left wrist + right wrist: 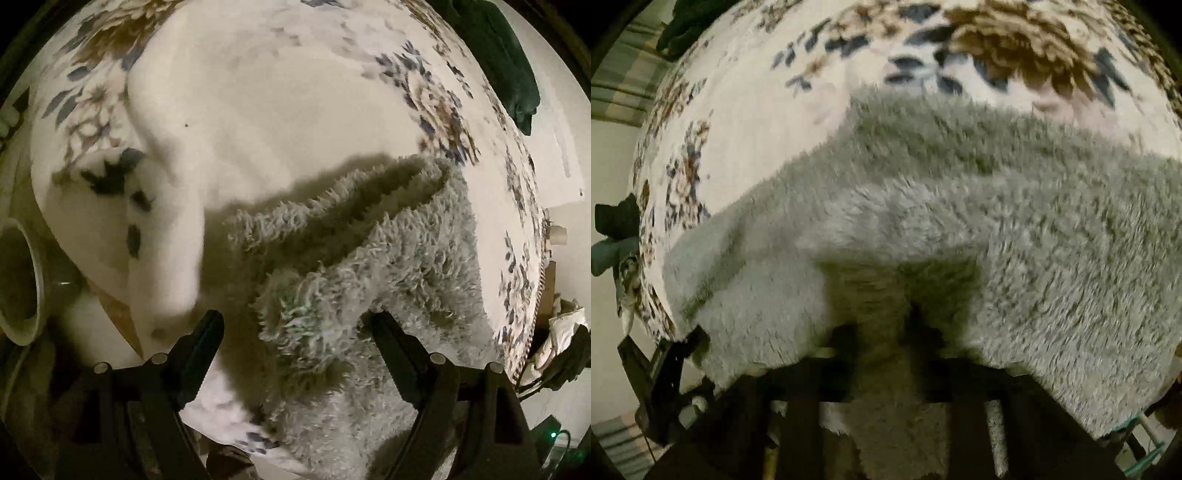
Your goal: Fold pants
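R tool (886, 332) pinches fluffy grey pants (960, 221), which lie on floral bed cover (738, 147); L tool (291, 332) spread over a bunched edge. Close L on full thickness, lift both evenly, keep edges aligned

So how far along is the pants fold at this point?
Early. Done: the fluffy grey pants lie on the floral blanket, a layer apparently doubled over, though no neat fold shows. In hand: the right gripper is shut on a bunched ridge of pile, while the left gripper hangs open over a raised tuft near the edge. Left: left grasp, then the folds.
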`<state>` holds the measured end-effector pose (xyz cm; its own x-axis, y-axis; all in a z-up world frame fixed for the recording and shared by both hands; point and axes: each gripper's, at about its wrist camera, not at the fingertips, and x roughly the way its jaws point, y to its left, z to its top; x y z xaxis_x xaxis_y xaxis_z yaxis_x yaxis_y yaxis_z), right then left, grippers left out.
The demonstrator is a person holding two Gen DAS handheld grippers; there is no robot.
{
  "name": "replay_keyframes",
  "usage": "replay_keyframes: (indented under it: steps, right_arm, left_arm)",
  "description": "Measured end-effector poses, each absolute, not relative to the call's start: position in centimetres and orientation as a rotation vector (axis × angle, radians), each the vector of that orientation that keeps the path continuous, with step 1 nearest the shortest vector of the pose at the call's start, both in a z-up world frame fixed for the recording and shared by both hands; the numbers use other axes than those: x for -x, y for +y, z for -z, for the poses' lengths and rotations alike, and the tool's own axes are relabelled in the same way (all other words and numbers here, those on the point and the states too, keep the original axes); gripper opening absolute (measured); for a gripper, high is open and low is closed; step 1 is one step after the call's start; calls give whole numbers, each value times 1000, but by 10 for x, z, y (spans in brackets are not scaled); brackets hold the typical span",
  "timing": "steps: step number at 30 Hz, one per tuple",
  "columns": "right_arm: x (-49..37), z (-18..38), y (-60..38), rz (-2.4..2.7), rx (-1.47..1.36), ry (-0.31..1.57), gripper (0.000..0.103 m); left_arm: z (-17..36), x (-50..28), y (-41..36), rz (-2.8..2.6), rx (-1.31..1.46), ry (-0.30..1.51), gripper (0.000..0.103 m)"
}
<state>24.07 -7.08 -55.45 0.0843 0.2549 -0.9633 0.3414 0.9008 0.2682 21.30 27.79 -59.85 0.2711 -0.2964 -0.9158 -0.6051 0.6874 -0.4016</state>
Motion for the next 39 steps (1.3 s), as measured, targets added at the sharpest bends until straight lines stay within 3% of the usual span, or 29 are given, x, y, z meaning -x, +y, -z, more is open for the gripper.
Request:
replay_keyframes:
  steps: [3, 10, 11, 13, 15, 22, 28, 37, 38, 39]
  right_arm:
    - [-248, 538, -67, 50, -468, 1458, 8]
    - [-268, 537, -58, 32, -490, 1494, 12]
    - [-268, 542, -61, 41, -508, 1505, 16]
    - [-267, 551, -64, 20, -539, 1528, 41]
    - [-262, 553, -68, -3, -561, 1519, 49]
    - [-254, 555, -69, -21, -544, 1533, 49]
    - [-252, 557, -70, -29, -536, 1543, 49]
    - [-256, 564, -67, -40, -500, 1548, 49]
    - [-255, 563, -69, -30, -493, 1544, 49]
    - [-254, 562, -71, -18, -482, 1539, 49]
  left_arm:
    - [599, -213, 276, -235, 843, 1327, 82]
    - [610, -216, 276, -231, 865, 1337, 82]
    - [612, -217, 276, -227, 870, 1336, 82]
    - [618, -220, 277, -212, 895, 1335, 82]
    - [624, -222, 281, -207, 930, 1327, 82]
    - [611, -191, 291, -191, 1098, 1208, 80]
    - [632, -169, 298, -157, 1277, 1099, 82]
    - [626, -218, 301, -135, 1103, 1076, 82]
    - [624, -221, 298, -130, 1079, 1077, 81]
    - [618, -221, 296, -121, 1054, 1064, 57]
